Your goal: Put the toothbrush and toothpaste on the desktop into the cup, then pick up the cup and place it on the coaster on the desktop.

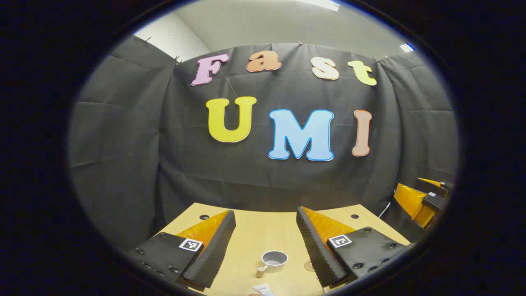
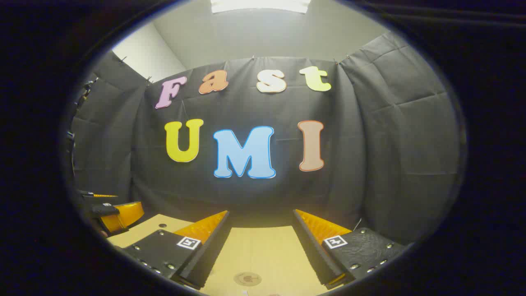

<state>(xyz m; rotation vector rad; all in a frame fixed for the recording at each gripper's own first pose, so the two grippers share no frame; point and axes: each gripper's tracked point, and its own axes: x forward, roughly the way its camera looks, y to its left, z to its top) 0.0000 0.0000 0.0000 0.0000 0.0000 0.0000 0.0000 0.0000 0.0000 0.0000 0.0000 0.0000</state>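
**Cup on the desktop, both grippers apart above it**

Cup (image 1: 274, 259): one, grey, standing upright on the wooden desktop (image 1: 263, 230) in the left gripper view, at about 6 o'clock, between that gripper's two fingers and below them. Its one stubby handle points toward 8 o'clock. One round coaster (image 1: 309, 265) lies flat just to the cup's 3 o'clock, partly hidden by the finger there. At the very bottom edge, one pale object (image 1: 263, 290) pokes in; it may be the toothpaste, but too little of it shows to be sure.

The left gripper (image 1: 266, 250) has its two fingers spread wide, holding nothing. The right gripper (image 2: 259, 253) likewise has its two fingers wide apart with nothing between them; in the right gripper view the coaster (image 2: 247, 278) lies at 6 o'clock on the desktop (image 2: 263, 246).

Two small dark holes (image 1: 204, 217) mark the desktop's far corners, at 10 and 2 o'clock of the cup.
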